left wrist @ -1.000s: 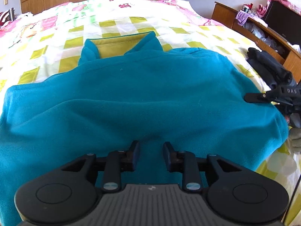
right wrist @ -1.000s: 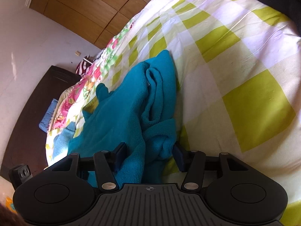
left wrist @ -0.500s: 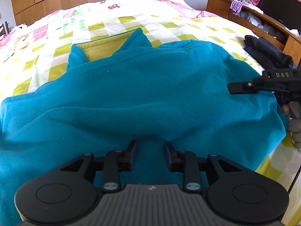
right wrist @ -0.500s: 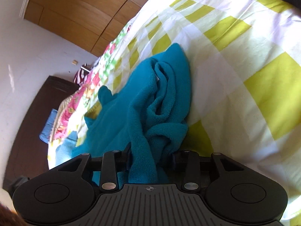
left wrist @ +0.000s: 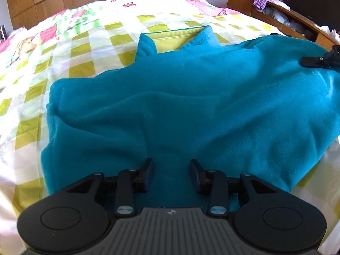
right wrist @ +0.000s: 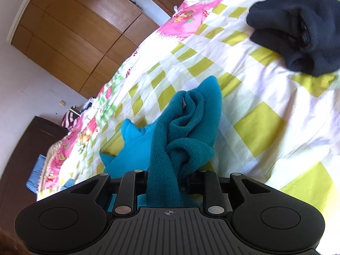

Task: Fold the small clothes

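Note:
A teal fleece garment (left wrist: pixel 191 97) with a yellow-lined collar lies spread on the checked bedspread (left wrist: pixel 80 46). My left gripper (left wrist: pixel 171 171) is at its near hem, jaws partly closed with teal fabric between them. My right gripper (right wrist: pixel 166 177) is shut on a bunched edge of the garment (right wrist: pixel 187 131) and holds it lifted off the bed. The right gripper also shows at the far right of the left wrist view (left wrist: pixel 318 60), at the garment's right side.
A pile of dark clothes (right wrist: pixel 297 27) lies on the bed beyond the right gripper. A wooden shelf unit (left wrist: pixel 276 10) runs along the bed's right side. Wooden wardrobes (right wrist: pixel 80 27) stand behind the bed.
My right gripper closed on the garment's edge and lifted it. The garment's left side has pulled inward, baring more bedspread. The left gripper's jaws look slightly wider.

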The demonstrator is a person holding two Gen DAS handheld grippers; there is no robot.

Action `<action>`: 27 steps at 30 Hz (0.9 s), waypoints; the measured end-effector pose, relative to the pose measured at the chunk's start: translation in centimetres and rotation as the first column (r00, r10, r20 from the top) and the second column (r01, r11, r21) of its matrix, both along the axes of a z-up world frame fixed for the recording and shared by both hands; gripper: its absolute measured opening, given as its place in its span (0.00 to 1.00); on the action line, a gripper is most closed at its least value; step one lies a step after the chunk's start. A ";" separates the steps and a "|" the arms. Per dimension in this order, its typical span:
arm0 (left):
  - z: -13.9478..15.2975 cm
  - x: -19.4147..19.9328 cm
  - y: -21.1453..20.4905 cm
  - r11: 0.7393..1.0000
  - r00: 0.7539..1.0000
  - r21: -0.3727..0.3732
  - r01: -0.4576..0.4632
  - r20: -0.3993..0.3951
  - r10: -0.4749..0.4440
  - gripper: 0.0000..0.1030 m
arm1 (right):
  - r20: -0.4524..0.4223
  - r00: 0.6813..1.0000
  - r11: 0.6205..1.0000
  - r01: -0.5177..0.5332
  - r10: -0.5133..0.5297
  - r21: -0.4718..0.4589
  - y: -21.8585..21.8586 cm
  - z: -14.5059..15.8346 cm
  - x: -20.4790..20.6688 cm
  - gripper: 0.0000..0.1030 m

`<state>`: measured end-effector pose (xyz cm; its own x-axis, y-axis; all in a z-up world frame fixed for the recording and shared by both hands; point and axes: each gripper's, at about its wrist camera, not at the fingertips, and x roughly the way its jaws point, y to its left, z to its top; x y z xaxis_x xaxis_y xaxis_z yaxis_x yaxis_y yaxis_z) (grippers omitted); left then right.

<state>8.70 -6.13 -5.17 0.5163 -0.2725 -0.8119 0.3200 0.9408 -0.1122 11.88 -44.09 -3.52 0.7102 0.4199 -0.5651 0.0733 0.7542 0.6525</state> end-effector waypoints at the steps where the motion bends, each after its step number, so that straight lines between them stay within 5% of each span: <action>1: 0.0 0.0 1.0 0.999 0.999 -0.040 -0.005 -0.038 0.003 0.49 | 0.010 1.000 0.999 -0.004 0.004 -0.039 0.7 1.0 -0.3 0.24; 7: 1.4 -1.7 4.9 0.980 0.998 -0.187 -0.065 -0.033 0.060 0.49 | 0.076 0.996 0.984 -0.021 0.035 -0.178 5.4 6.9 -2.6 0.24; 13: 2.4 -3.7 8.7 0.970 0.988 -0.191 -0.148 0.018 0.154 0.50 | 0.162 0.931 0.840 -0.207 0.327 -0.502 18.2 11.7 -2.1 0.24; 19: 1.3 -3.8 11.6 0.933 0.976 -0.287 -0.219 -0.056 0.212 0.50 | 0.083 0.841 0.715 -0.399 0.535 -0.574 30.3 9.0 0.0 0.24; 27: 1.1 -5.2 13.9 0.908 0.977 -0.362 -0.213 -0.075 0.200 0.50 | -0.097 0.813 0.629 -0.513 0.574 -0.585 38.1 3.5 0.2 0.32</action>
